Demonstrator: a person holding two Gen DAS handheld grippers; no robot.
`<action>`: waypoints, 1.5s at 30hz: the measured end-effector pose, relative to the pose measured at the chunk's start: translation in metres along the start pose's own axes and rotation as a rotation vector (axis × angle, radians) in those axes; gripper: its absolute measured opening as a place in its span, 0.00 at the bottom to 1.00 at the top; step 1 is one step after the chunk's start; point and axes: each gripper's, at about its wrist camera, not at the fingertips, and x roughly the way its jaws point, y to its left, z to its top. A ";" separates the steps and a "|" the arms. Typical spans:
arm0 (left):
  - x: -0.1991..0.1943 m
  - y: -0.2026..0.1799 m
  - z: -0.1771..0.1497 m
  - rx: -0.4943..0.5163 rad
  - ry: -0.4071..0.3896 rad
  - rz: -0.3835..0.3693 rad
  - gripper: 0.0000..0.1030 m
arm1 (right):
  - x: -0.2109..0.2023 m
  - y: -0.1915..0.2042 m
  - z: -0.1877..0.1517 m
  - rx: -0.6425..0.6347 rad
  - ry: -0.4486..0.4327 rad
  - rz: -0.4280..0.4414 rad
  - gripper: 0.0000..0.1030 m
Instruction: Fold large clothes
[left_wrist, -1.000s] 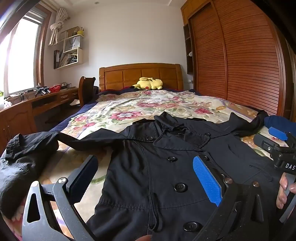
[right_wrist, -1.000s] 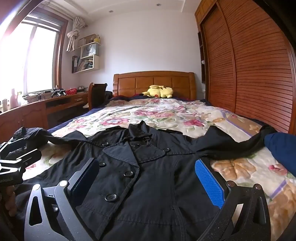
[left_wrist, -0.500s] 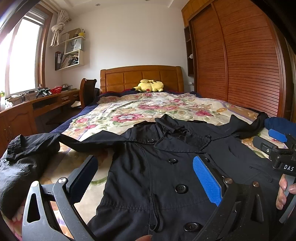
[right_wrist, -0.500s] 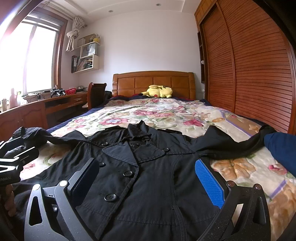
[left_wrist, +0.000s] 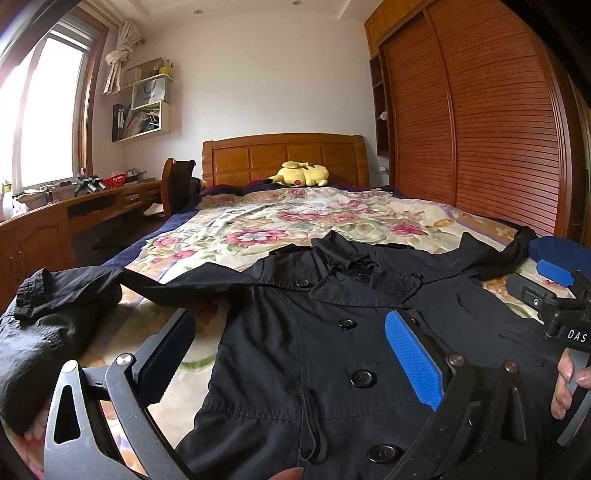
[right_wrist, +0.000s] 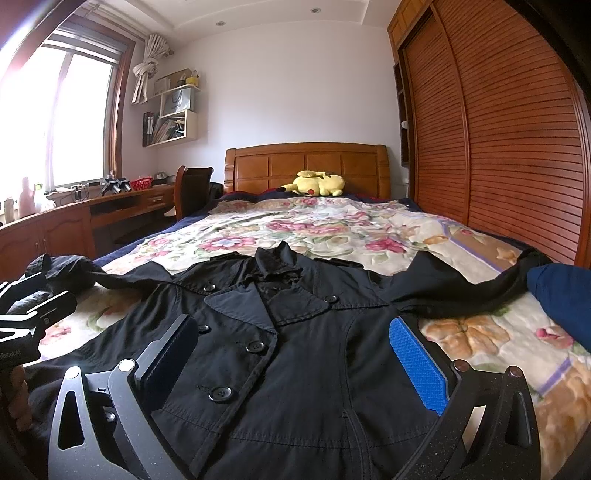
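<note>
**Black coat laid out face-up on the bed, both grippers held open above it**

The black coat (left_wrist: 332, 332) is spread flat on the floral bedspread (left_wrist: 280, 225), front side up, with its double row of buttons showing. Its long axis runs along the length of the bed: the collar (right_wrist: 275, 264) is pointed toward the wooden headboard (right_wrist: 306, 166), and the hem end is nearest the cameras, cut off by the lower edge of both views. The sleeves are stretched out crosswise. One sleeve (left_wrist: 55, 317) is bunched at the bed edge on the desk side; the other sleeve (right_wrist: 480, 291) is extended toward the wardrobe side, where its end is seen just beside a dark blue cushion (right_wrist: 561, 295).

The left gripper (left_wrist: 288, 354) is held over the coat's desk-side half with its jaws spread wide and nothing between them. The right gripper (right_wrist: 295, 358) is held over the coat's middle, jaws likewise spread wide and empty. A yellow plush toy (left_wrist: 301, 173) is seen at the headboard.
</note>
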 end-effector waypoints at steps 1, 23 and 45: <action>0.000 0.000 0.000 -0.001 -0.001 0.000 1.00 | 0.000 0.000 0.000 0.000 0.000 0.000 1.00; -0.002 0.000 0.001 -0.001 -0.006 0.003 1.00 | 0.000 0.000 -0.001 -0.004 -0.001 0.001 1.00; -0.002 0.002 0.000 -0.002 -0.007 0.003 1.00 | -0.001 0.000 -0.001 -0.004 -0.001 0.003 1.00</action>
